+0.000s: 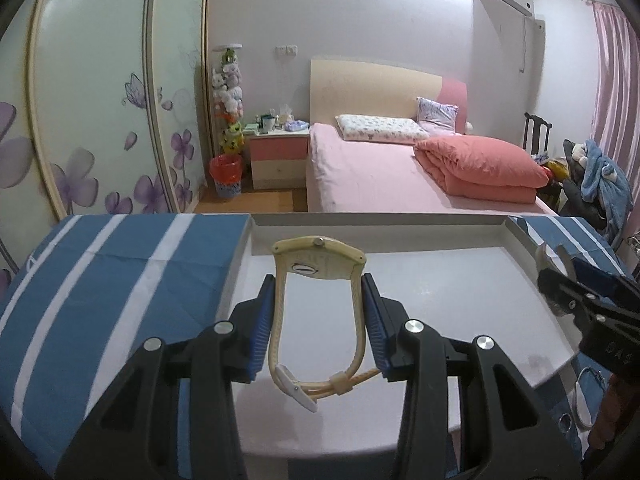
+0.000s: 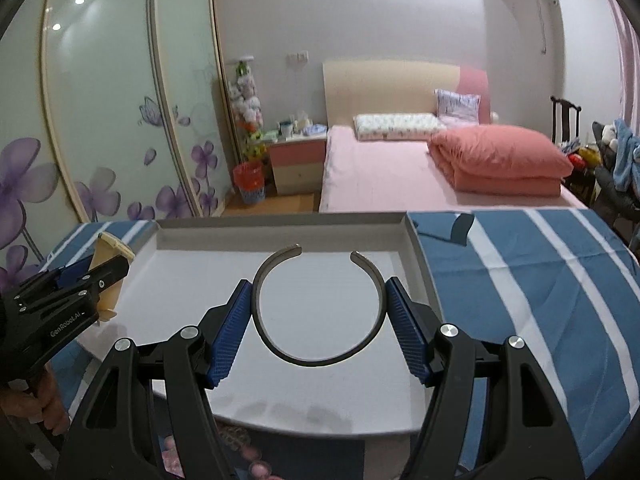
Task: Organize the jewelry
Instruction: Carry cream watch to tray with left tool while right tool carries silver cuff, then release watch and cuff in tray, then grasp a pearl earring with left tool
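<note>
We see the left gripper pinching a cream watch, face pointing away, strap loop running back toward us | right gripper pinching an open bangle, gap facing away | both above the white tray.

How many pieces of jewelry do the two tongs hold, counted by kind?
Watch: 1, the cream watch in the left tongs.
Open bangle: 1, the dark bangle in the right tongs.
Total: 2, both over the white tray.
</note>
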A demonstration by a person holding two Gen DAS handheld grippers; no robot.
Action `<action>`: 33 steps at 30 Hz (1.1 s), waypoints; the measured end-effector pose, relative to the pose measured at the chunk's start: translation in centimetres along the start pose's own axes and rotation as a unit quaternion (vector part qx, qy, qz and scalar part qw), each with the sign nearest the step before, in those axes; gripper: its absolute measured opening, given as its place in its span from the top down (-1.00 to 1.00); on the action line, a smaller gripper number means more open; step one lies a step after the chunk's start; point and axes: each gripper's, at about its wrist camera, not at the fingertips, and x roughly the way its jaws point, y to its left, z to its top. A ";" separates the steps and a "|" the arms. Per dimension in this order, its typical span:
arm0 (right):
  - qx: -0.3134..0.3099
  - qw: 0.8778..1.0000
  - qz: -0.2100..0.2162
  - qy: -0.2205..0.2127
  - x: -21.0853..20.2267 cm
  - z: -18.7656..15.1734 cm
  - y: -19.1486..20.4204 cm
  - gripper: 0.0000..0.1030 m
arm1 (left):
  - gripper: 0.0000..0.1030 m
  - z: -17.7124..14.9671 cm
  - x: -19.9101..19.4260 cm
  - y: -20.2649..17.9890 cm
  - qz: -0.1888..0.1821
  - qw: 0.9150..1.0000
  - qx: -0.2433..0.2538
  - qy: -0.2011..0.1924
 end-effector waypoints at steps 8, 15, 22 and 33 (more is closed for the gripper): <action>-0.005 1.000 0.005 0.017 0.8 0.0 1.1 -0.41 | 0.04 -0.4 1.3 1.0 -0.015 0.999 -0.018 0.022; 0.016 1.000 0.009 -0.013 -2.3 1.1 0.2 -0.41 | 0.02 0.4 -1.4 1.4 -0.022 1.000 -0.019 0.003; 0.022 0.999 0.017 -0.044 -7.4 0.5 -0.1 -0.41 | -0.03 -1.1 -6.5 3.7 -0.004 1.000 -0.011 -0.006; 0.022 0.999 0.012 -0.032 -12.2 -4.5 0.2 -0.41 | 0.07 -7.9 -8.6 3.7 -0.010 0.995 0.046 0.090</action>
